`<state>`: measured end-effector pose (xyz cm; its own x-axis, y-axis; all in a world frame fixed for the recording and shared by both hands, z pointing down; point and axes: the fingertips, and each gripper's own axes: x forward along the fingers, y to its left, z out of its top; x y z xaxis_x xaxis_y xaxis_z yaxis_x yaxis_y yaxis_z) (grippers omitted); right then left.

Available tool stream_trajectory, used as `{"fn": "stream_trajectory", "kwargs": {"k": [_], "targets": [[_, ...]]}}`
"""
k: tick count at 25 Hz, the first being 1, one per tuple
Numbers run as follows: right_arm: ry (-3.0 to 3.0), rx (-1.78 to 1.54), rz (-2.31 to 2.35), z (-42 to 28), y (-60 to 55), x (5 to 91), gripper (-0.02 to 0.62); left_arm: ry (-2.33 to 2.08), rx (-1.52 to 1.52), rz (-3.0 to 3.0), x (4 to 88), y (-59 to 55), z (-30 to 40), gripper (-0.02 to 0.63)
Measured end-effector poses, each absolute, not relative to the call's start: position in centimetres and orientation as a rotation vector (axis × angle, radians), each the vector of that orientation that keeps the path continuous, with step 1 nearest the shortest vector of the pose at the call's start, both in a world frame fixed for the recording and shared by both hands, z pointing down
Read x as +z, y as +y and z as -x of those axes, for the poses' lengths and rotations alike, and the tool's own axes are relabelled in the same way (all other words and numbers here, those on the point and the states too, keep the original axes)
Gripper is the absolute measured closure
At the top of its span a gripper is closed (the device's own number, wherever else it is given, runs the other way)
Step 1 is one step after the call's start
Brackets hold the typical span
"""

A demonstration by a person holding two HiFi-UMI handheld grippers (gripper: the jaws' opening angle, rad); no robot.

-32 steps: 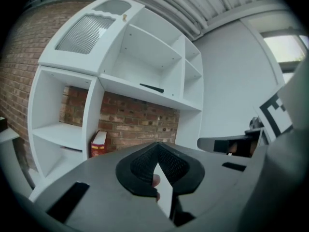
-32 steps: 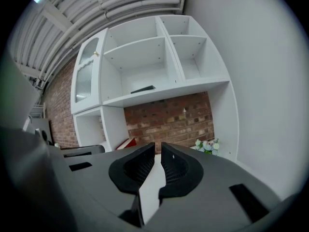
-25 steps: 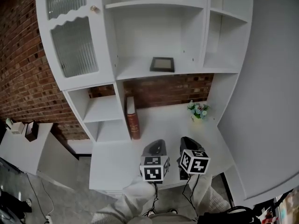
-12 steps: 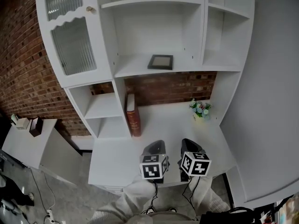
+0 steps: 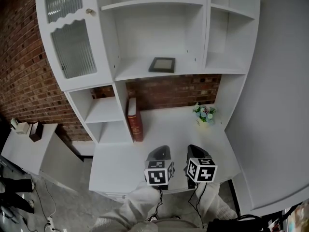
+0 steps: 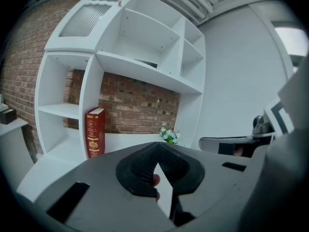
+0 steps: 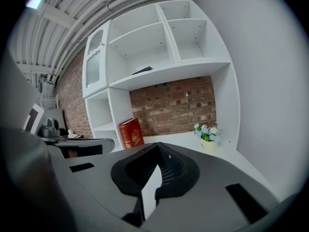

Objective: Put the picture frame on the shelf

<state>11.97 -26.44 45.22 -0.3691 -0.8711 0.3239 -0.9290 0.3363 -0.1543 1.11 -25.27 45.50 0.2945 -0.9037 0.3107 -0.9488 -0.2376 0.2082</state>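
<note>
A dark picture frame (image 5: 161,65) lies flat on the middle shelf (image 5: 140,72) of the white shelf unit; only its edge shows in the left gripper view (image 6: 146,63) and the right gripper view (image 7: 143,70). Both grippers hang low over the desk's front edge, far below and in front of the frame. My left gripper (image 5: 161,154) (image 6: 157,166) has its jaws together with nothing between them. Beside it, my right gripper (image 5: 195,152) (image 7: 157,167) is also shut and empty.
A red book (image 5: 133,120) stands upright on the white desk (image 5: 116,163) against the shelf's divider. A small pot of flowers (image 5: 204,114) sits at the desk's back right. A glass cabinet door (image 5: 70,37) is upper left, and a low side table (image 5: 21,151) stands at far left.
The head view has shifted slightly, so the shelf unit sits a little further left. Both grippers and the frame have stayed where they were.
</note>
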Motion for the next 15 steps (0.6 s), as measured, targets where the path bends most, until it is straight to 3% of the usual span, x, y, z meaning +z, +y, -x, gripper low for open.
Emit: {"fn": "stream_trajectory", "kwargs": {"k": [15], "targets": [[-2.392, 0.482, -1.662, -12.78, -27.01, 45.4, 0.572, -1.664, 0.169, -2.204, 45.61, -25.83, -0.96, 0.598]]}}
